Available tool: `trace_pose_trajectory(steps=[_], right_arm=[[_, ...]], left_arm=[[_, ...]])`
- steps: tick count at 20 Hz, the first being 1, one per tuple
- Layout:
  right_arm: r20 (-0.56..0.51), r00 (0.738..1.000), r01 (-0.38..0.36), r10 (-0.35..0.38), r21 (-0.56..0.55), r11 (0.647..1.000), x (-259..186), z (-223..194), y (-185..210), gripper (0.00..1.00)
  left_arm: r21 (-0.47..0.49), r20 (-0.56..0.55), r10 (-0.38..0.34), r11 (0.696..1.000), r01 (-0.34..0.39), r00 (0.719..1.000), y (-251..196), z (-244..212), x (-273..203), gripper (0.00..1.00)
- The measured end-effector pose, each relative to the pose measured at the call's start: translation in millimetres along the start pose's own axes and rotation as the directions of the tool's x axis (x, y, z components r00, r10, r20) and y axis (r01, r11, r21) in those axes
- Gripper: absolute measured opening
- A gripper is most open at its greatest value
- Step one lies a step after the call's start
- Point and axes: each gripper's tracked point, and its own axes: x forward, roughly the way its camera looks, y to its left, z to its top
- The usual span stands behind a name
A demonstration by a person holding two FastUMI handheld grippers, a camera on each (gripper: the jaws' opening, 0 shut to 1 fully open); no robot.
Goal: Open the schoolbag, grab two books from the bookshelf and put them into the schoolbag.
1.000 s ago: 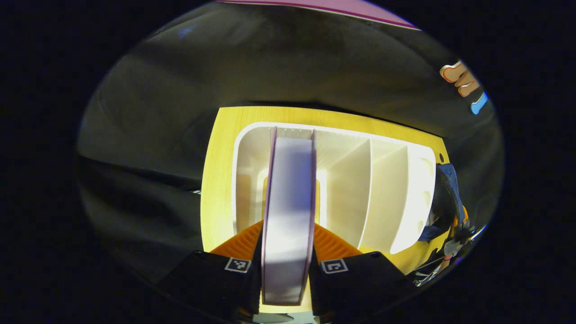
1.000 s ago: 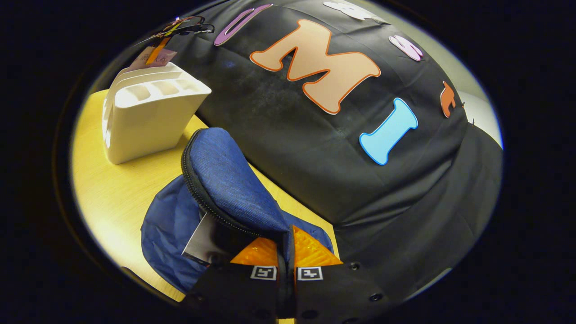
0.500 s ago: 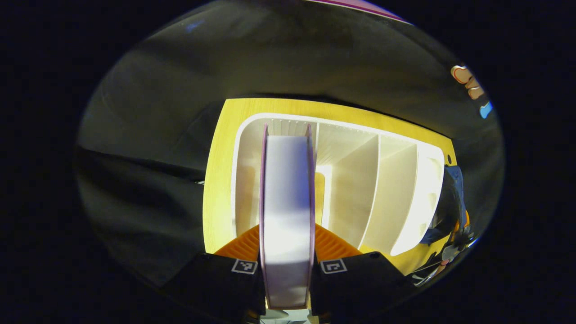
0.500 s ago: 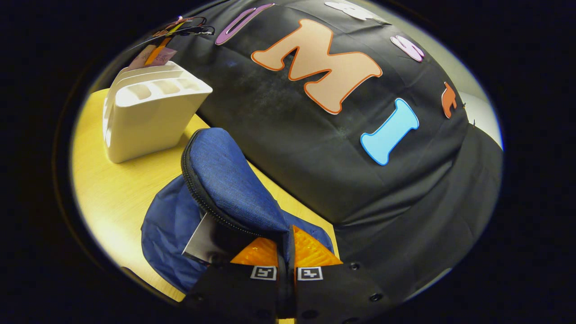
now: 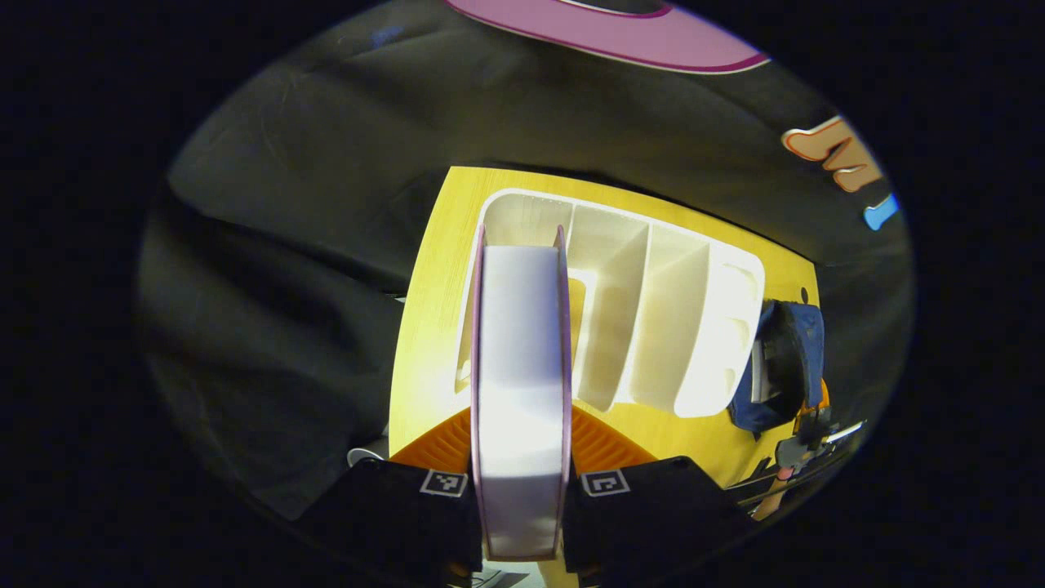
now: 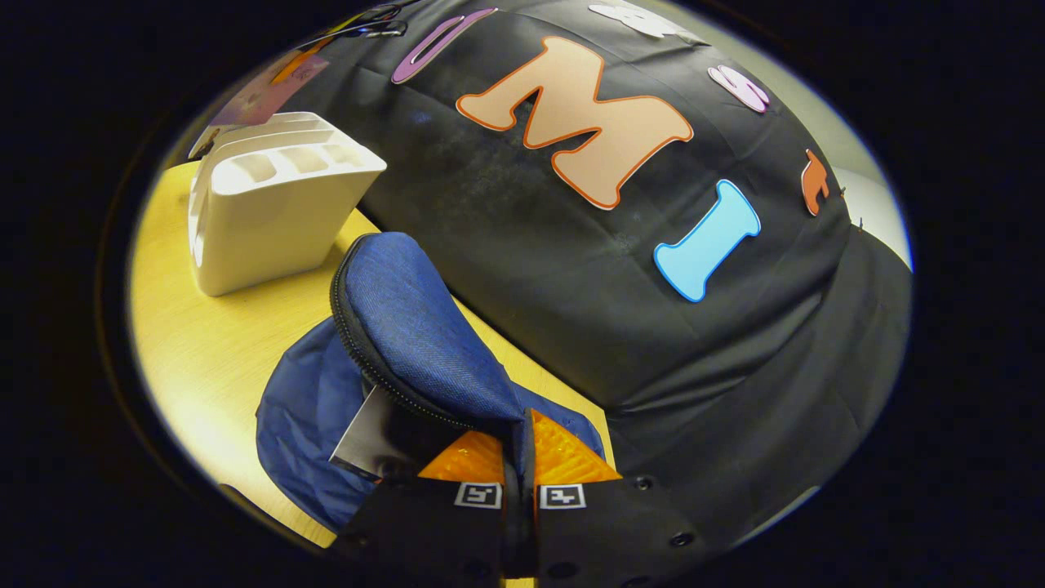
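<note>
Left gripper view: the left gripper [image 5: 520, 482] is clamped on a book [image 5: 519, 384], one finger on each cover, with the pale page block facing the camera. The book is seen edge-on, its long axis running straight away from the gripper toward the white bookshelf [image 5: 645, 318] below it on the yellow table [image 5: 424, 327]. It appears lifted out of the shelf's slots, though how far I cannot tell. It looks stiff and fairly thick — probably with some weight, so a grip across both covers near one end is sound, but the far end could swing if tilted quickly. The blue schoolbag [image 5: 785, 359] lies just beyond the shelf's far end, with the other gripper near it.

Right gripper view: the right gripper [image 6: 521, 465] has its jaws together, pinching a fold of the schoolbag [image 6: 408, 343] flap — soft, limp denim-like cloth that holds no shape by itself. The flap stands raised, its zipper edge curving up and away toward the bookshelf [image 6: 269, 212], and the mouth below gapes toward the table [image 6: 212, 359]. A pale card or page edge [image 6: 359, 433] shows inside. The cloth should be held close to the zipper seam to keep the mouth wide.
</note>
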Motion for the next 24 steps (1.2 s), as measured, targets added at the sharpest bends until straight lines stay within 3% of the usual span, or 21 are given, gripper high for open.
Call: trace_pose_trajectory(steps=[6, 10, 12, 16, 21, 24], right_arm=[[0.009, 1.000, -0.005, 0.005, 0.002, 1.000, -1, 0, 1, 0.03], [0.015, 1.000, -0.007, 0.007, 0.007, 1.000, -3, -1, 1, 0.03], [0.016, 1.000, -0.005, 0.004, 0.023, 1.000, -2, -1, -2, 0.02], [0.019, 1.000, -0.001, 0.000, 0.054, 0.999, -3, -1, -6, 0.03], [0.027, 1.000, -0.006, 0.005, 0.063, 0.998, -4, 0, -11, 0.03], [0.028, 1.000, -0.005, 0.003, 0.087, 0.996, -4, 0, -14, 0.03]], left_arm=[[0.000, 0.029, -0.033, 0.999, 0.033, 0.999, -16, -31, -62, 0.35], [0.022, 0.094, -0.113, 0.994, 0.111, 0.989, -56, -40, -91, 0.36], [0.033, 0.126, -0.188, 0.982, 0.185, 0.974, -83, -42, -97, 0.36], [0.017, 0.143, -0.406, 0.913, 0.408, 0.903, -147, -56, -96, 0.36], [0.056, 0.126, -0.532, 0.846, 0.530, 0.837, -215, -65, -61, 0.35], [0.016, 0.104, -0.623, 0.781, 0.625, 0.775, -259, -74, -35, 0.35]])
